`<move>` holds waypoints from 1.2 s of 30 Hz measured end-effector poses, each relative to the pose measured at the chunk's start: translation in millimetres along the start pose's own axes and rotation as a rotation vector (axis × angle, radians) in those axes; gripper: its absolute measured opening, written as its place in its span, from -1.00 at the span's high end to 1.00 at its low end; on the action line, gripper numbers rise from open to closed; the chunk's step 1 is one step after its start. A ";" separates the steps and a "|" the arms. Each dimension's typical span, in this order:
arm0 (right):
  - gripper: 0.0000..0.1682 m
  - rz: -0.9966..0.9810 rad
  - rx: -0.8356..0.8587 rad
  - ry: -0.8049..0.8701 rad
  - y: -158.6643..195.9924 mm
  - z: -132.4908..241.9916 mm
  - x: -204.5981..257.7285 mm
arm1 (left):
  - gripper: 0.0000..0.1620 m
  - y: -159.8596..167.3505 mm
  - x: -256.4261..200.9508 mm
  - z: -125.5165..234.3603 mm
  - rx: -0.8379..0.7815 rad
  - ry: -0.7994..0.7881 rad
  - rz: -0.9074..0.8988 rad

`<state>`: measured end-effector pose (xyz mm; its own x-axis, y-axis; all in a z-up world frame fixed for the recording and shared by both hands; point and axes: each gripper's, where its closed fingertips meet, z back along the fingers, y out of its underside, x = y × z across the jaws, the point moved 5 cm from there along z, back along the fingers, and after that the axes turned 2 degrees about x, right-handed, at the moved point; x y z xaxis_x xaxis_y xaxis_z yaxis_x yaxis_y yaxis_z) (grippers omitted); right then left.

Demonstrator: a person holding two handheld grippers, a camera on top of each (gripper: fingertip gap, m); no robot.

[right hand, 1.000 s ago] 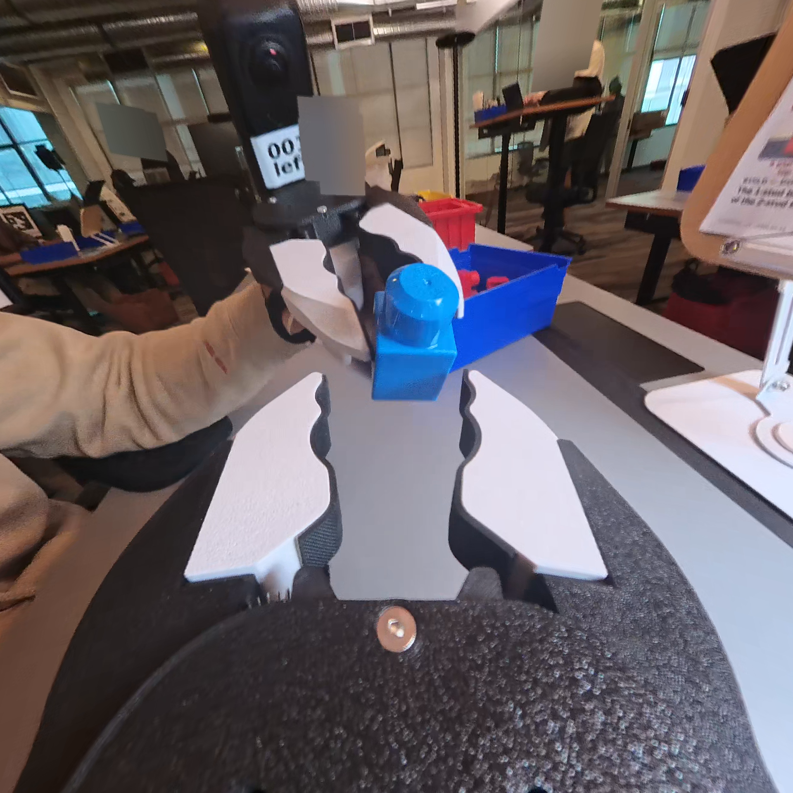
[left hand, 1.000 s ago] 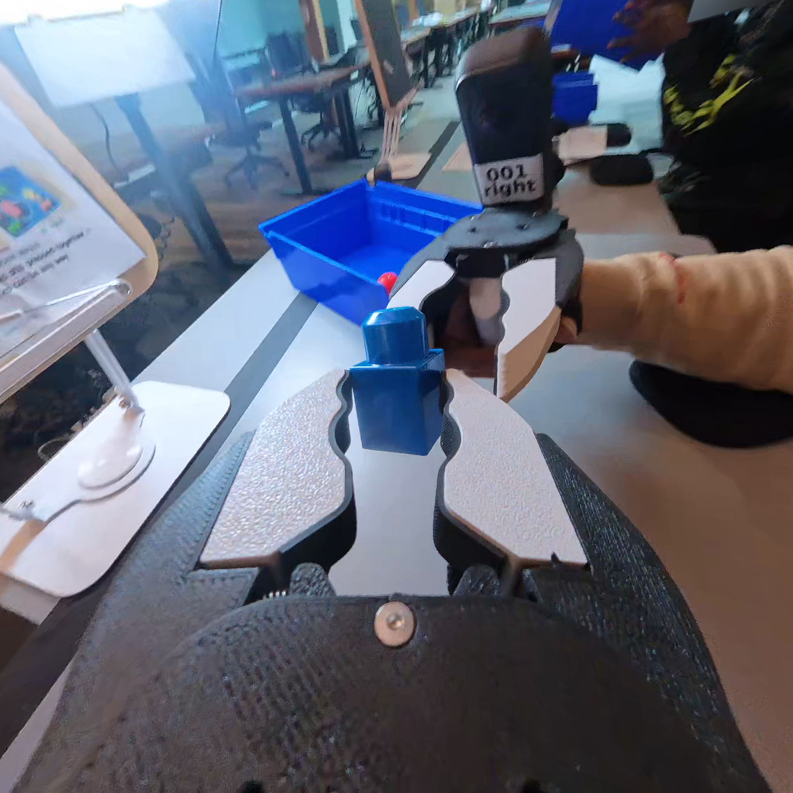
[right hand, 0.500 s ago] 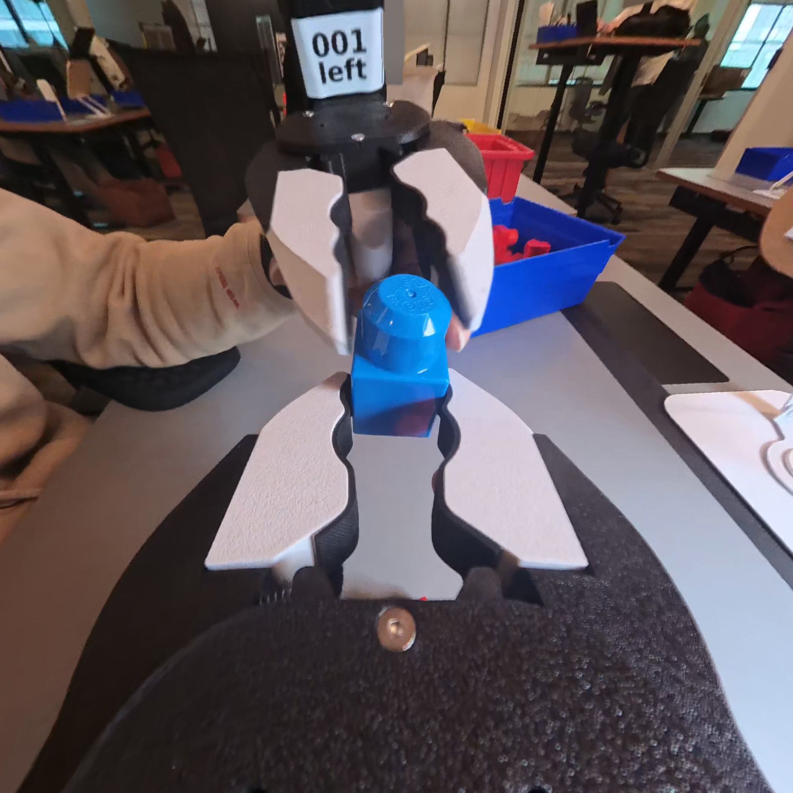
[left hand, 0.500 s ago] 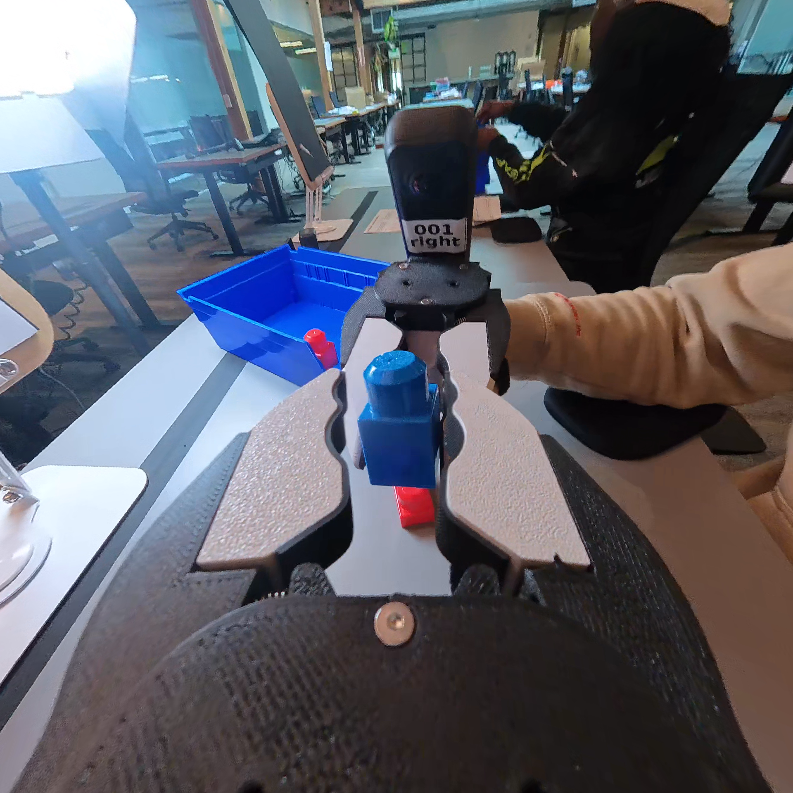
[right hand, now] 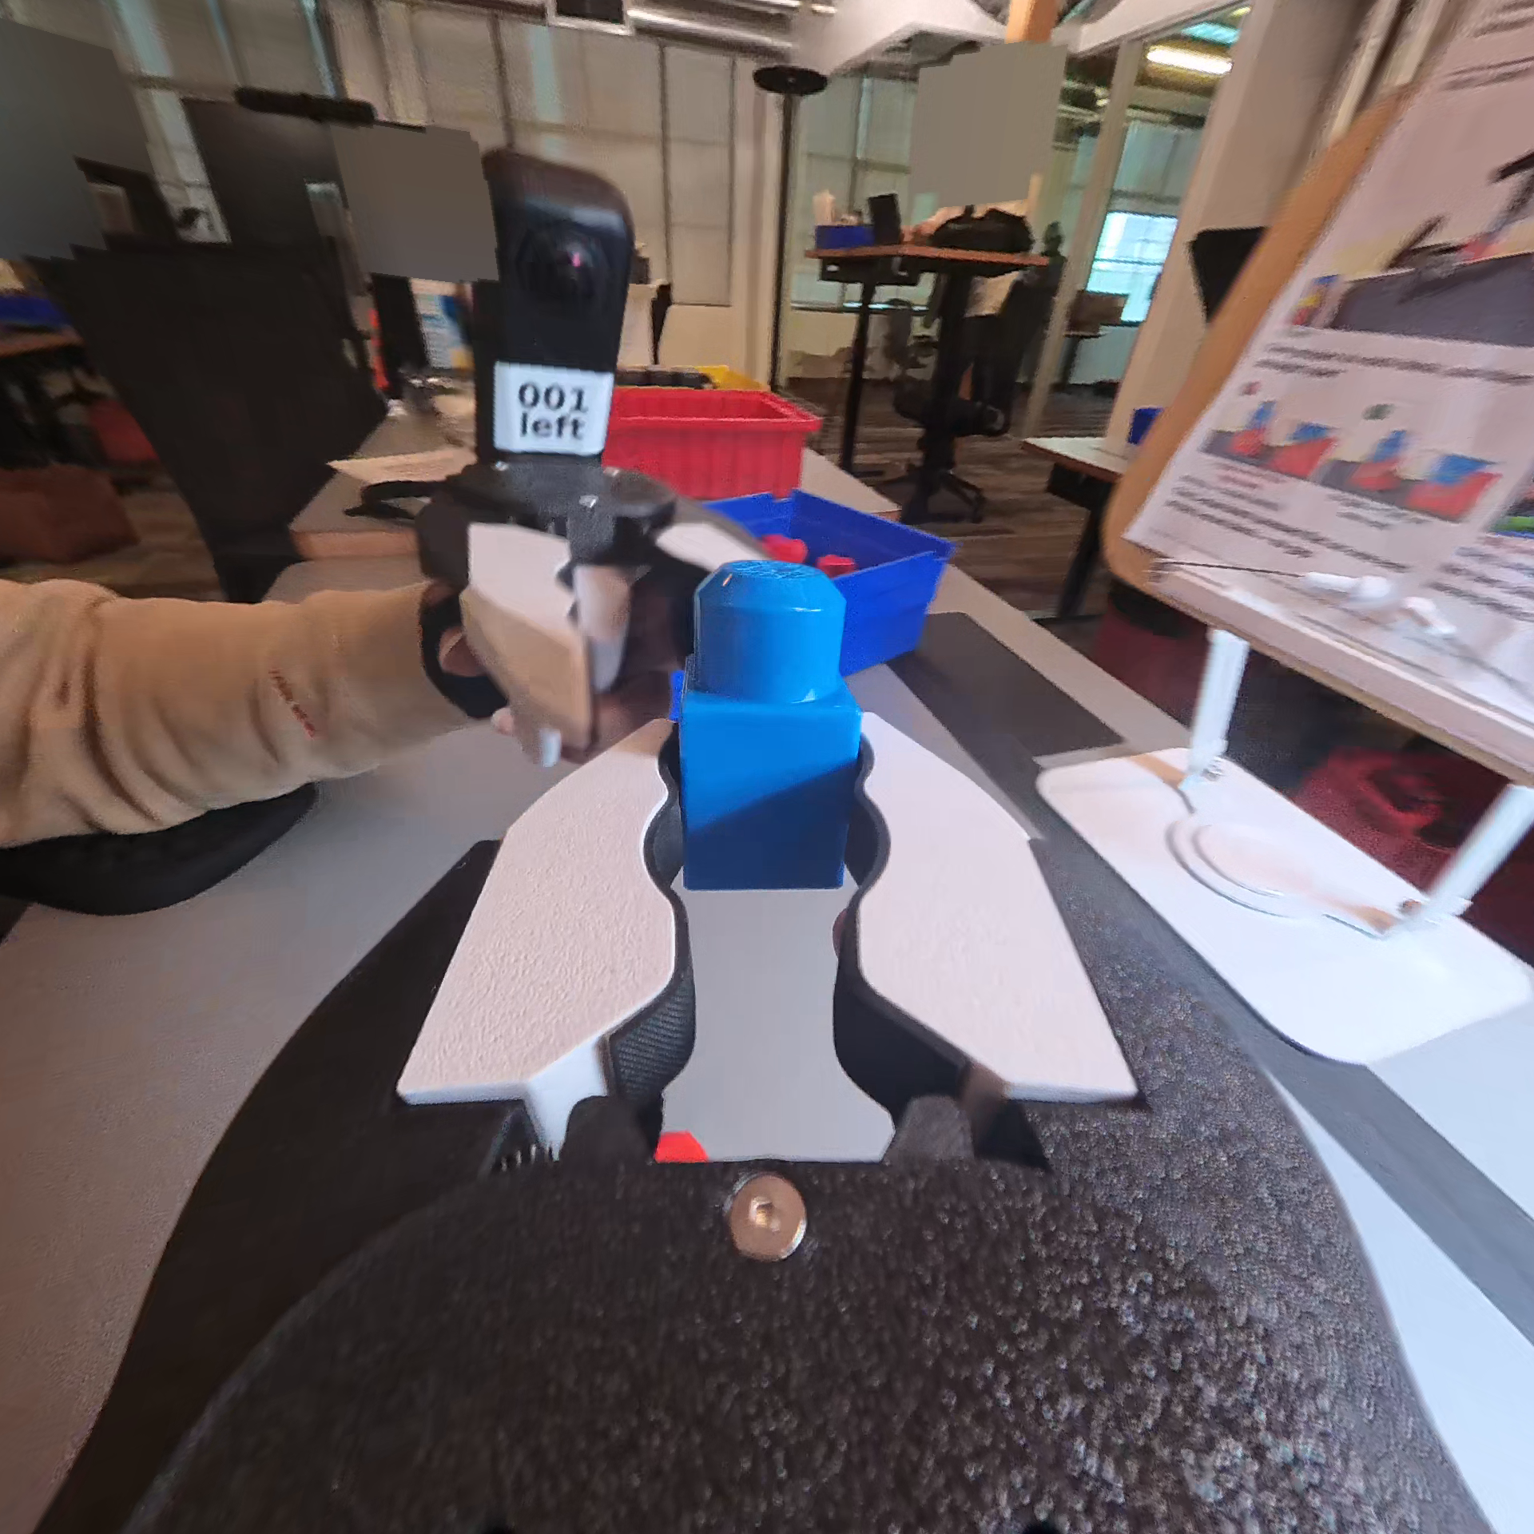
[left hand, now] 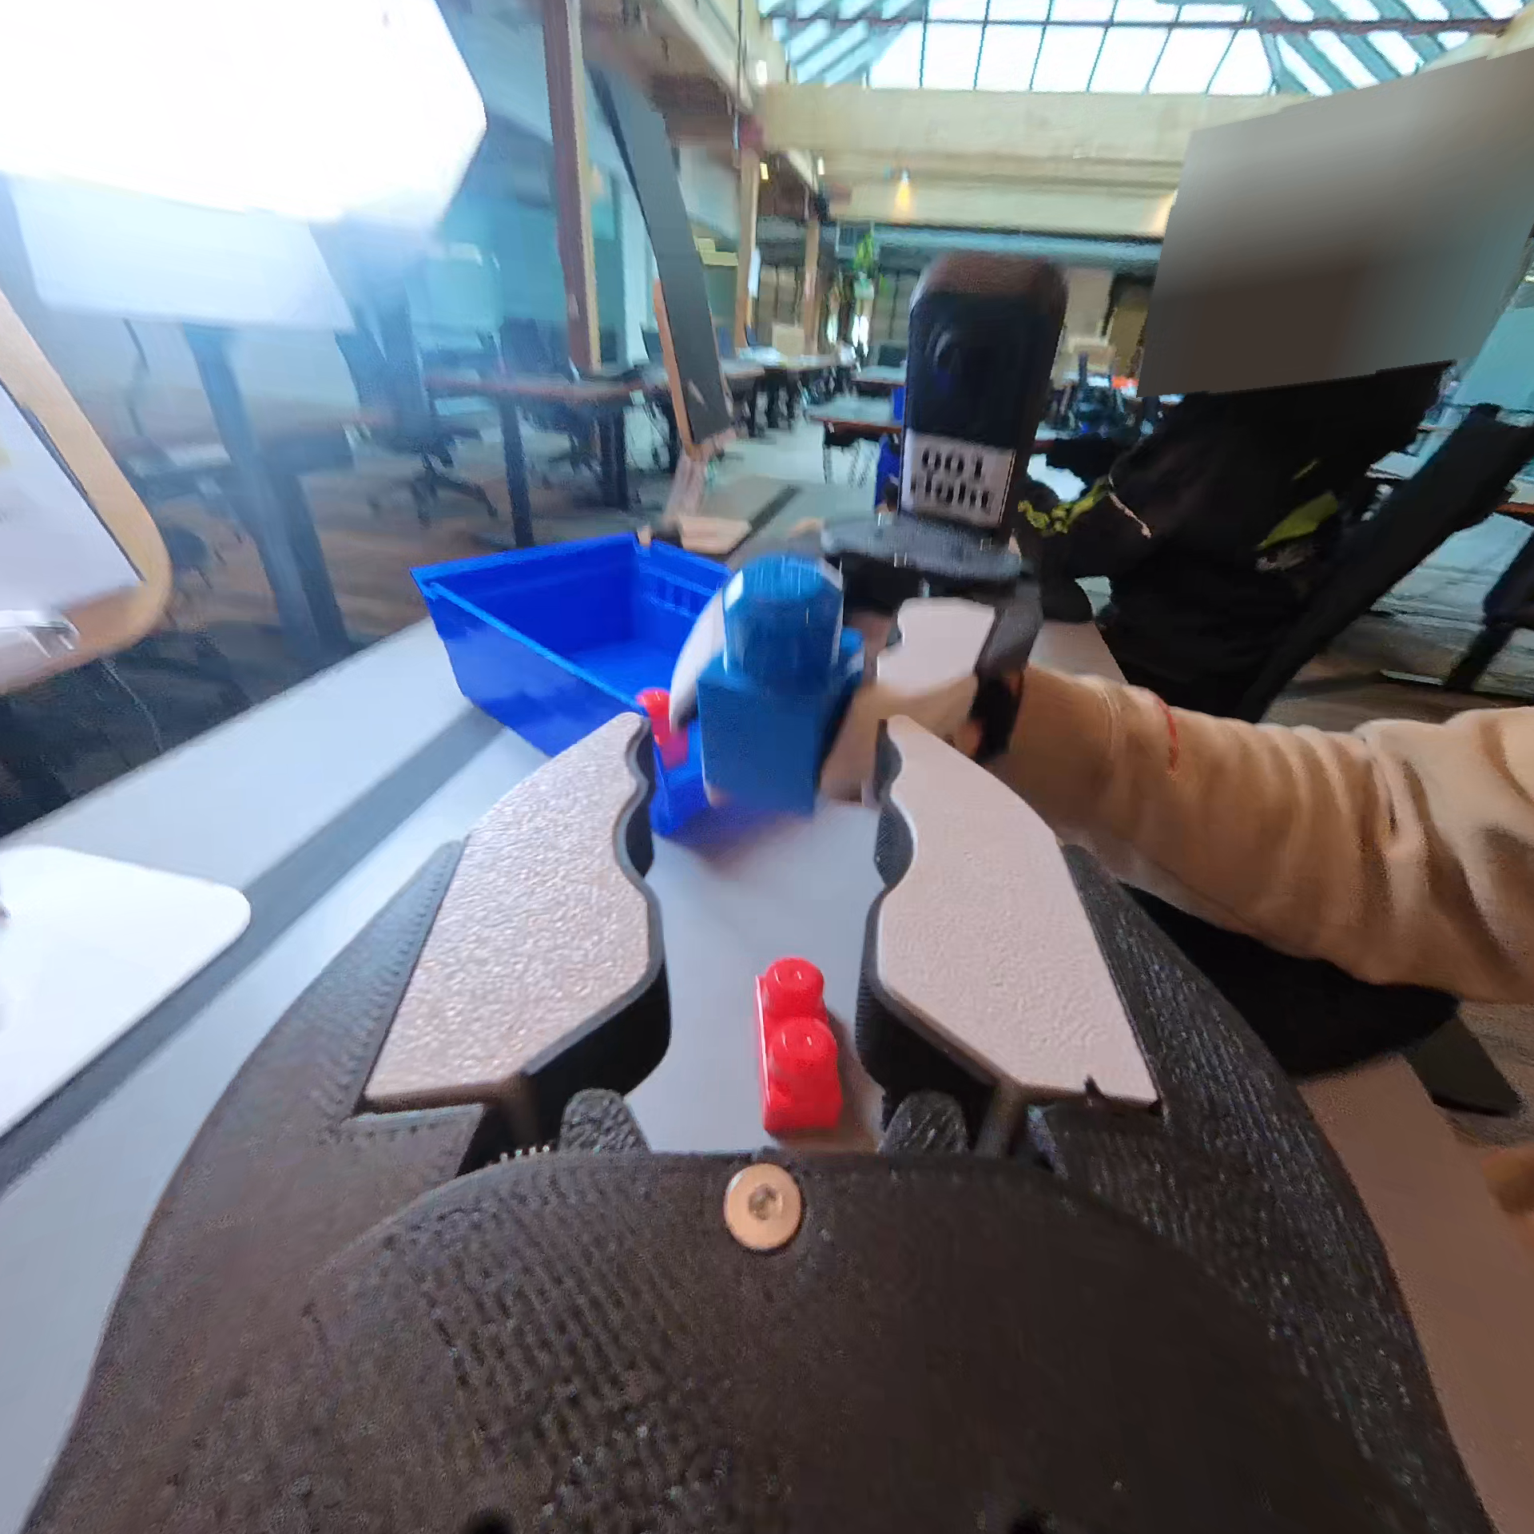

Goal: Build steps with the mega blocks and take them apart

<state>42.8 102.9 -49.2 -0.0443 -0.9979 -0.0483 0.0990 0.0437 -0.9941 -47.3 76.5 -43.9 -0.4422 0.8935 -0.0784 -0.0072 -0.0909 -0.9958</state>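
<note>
A blue one-stud mega block (right hand: 768, 747) is clamped upright between the fingertips of my right gripper (right hand: 765, 747), above the grey table. In the left wrist view the same block (left hand: 772, 705) shows blurred in the right gripper (left hand: 818, 656), just beyond my left gripper (left hand: 764, 747), which is open and empty. A red two-stud block (left hand: 797, 1054) lies on the table between the left fingers; only a sliver of it (right hand: 681, 1150) shows in the right wrist view. The left gripper (right hand: 606, 606) hangs to the left behind the blue block.
A blue bin (left hand: 531, 631) with red blocks (right hand: 788, 548) stands at the table's far side, with a red bin (right hand: 705, 440) behind it. A clipboard stand (right hand: 1328, 465) on a white base (right hand: 1245, 896) stands beside. A person in black (left hand: 1204, 564) sits beyond the table. Both grippers' tips are close together, under 4 cm apart.
The left gripper has opened and let go of the blue block, which the right gripper now holds alone. The blue block has come off the red block, which stays on the table.
</note>
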 end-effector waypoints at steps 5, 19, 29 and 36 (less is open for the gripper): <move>0.57 -0.044 -0.033 0.168 -7.4 41.1 -35.6 | 0.19 64.2 -3.0 -26.0 0.397 0.052 0.083; 0.57 -0.073 -0.041 0.022 -4.3 24.3 -18.1 | 0.56 144.1 -2.0 -47.0 0.764 -0.027 -0.148; 0.57 -0.080 0.166 -0.170 45.9 -17.4 8.8 | 0.57 77.9 2.8 -7.3 0.514 0.102 -0.100; 0.57 -0.148 0.032 -0.208 40.1 -14.2 7.8 | 0.58 49.9 1.5 0.2 0.359 0.116 -0.051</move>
<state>32.3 97.6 -90.7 0.1442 -0.9820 0.1222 0.1385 -0.1022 -0.9851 -48.5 73.3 -93.7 -0.3293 0.9427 -0.0546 -0.3496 -0.1755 -0.9203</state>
